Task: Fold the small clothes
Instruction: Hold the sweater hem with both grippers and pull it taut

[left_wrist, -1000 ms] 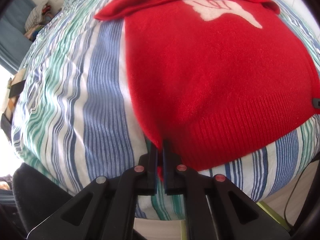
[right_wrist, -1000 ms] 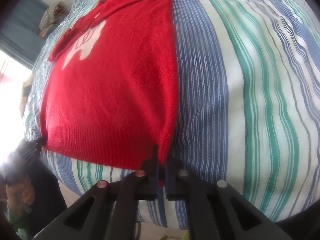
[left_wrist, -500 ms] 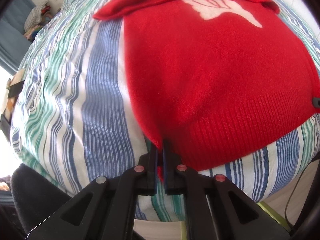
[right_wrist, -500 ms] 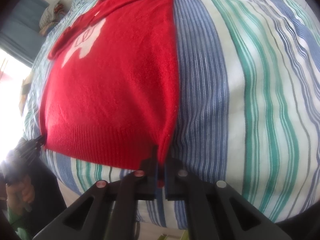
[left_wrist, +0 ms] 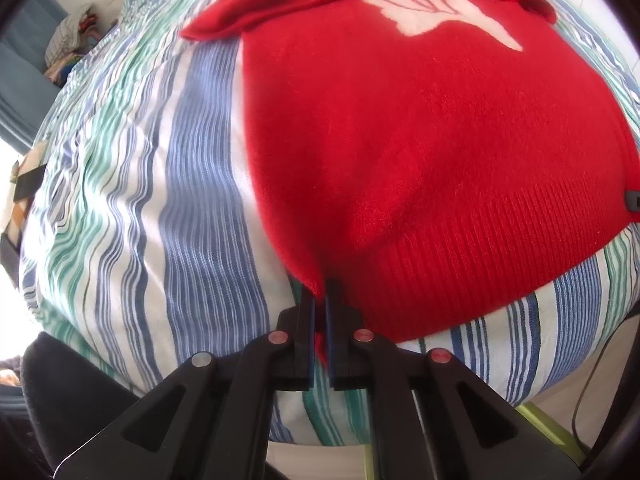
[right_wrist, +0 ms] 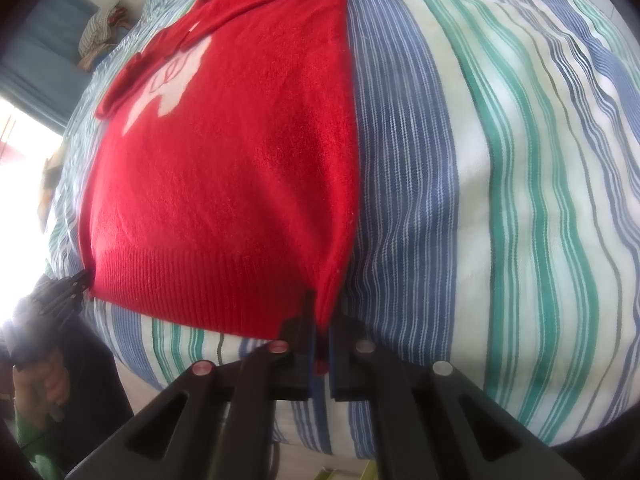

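Red knit fills most of both wrist views: a small red sweater [left_wrist: 420,152] lies spread flat on a bed covered with a striped sheet [left_wrist: 132,200] in blue, green and white bands. A white motif [left_wrist: 436,16] shows on the chest, and both sleeves are folded inward across the upper part, near the neckline. The ribbed hem [left_wrist: 480,264] is the edge nearest the cameras, close to the bed's near edge.

Seen from the left wrist, the left gripper [left_wrist: 320,300] has its jaws pressed narrowly together on the hem's lower left corner; a sliver of red fabric shows between the black fingers, and the cloth rises into a small ridge just above them. A dark tip at the far right edge of this view touches the hem's other corner.

Seen from the right wrist, the right gripper [right_wrist: 322,320] is likewise pinched tight on the hem's lower right corner, with red cloth caught between the fingers and the side seam running up away from them. At the lower left of this view the left gripper [right_wrist: 82,280] meets the opposite hem corner, with the person's hand [right_wrist: 44,384] behind it, partly washed out by bright window light.

Folded clothes [left_wrist: 72,36] sit in a pile beyond the bed's far left corner.
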The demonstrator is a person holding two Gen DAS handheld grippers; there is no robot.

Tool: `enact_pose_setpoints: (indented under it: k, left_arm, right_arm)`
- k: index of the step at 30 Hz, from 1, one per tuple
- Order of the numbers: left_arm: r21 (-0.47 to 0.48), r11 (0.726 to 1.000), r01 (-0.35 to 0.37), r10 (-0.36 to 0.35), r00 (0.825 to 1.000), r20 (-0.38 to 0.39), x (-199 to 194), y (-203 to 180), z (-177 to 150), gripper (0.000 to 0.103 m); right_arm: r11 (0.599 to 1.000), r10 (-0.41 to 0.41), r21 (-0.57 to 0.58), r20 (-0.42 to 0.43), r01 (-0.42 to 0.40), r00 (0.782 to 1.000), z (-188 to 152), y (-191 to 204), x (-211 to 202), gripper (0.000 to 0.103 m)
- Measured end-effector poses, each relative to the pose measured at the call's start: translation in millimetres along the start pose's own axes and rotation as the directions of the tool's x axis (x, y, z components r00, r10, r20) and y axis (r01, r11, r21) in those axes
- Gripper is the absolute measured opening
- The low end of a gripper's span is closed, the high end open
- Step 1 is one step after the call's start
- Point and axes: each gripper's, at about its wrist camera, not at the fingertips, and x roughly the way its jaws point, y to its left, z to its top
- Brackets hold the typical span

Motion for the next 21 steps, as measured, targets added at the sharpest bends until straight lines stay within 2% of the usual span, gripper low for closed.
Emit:
enact_pose_setpoints:
  k: [21]
  left_arm:
    - [0.001, 1.000, 0.000, 0.000, 1.000, 0.001, 1.3, -0.1, 0.2, 0.003]
  right_arm:
    - [1.000, -0.003, 0.002, 0.006, 0.003, 1.000, -0.5, 0.8, 0.7, 0.002]
